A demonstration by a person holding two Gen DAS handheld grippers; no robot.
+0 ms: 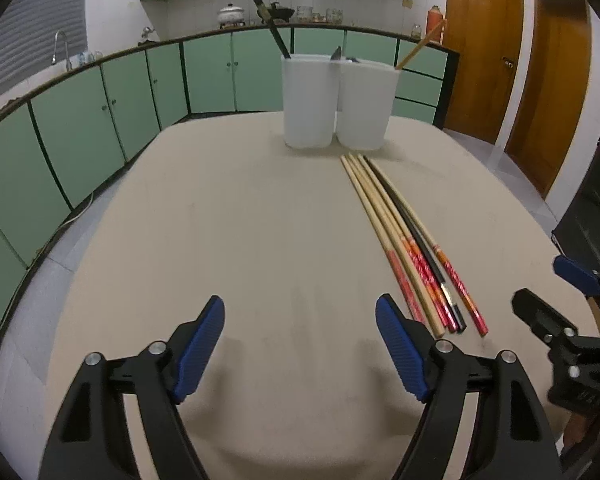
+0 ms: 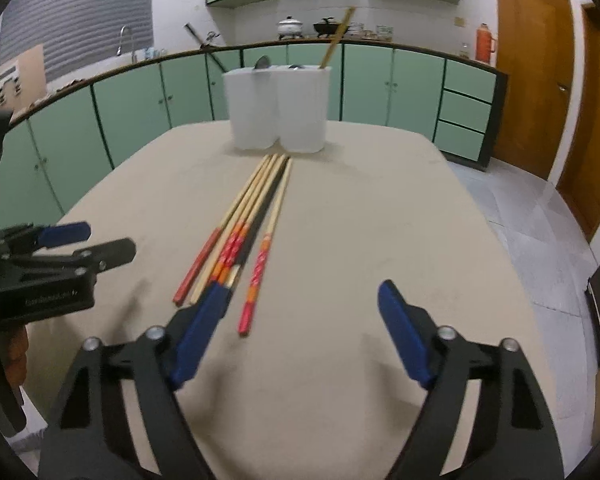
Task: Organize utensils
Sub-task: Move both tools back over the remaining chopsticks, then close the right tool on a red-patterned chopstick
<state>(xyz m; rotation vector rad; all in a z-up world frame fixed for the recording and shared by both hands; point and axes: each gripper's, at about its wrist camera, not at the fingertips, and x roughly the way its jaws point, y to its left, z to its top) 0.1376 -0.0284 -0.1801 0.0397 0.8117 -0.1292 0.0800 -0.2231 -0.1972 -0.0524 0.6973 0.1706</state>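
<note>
Both the left gripper and right gripper hang open and empty over the bench; loose chopsticks lie just ahead, unsorted, while containers beyond already hold several utensils.

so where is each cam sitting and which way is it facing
Left wrist: on the left gripper, low over the table, facing two white containers; its open blue fingers show, the right gripper at the right edge.
Right wrist: on the right gripper, same heading; its open fingers show, the left gripper and a hand at left.
Shared: table, containers, chopsticks, green cabinets.
</note>
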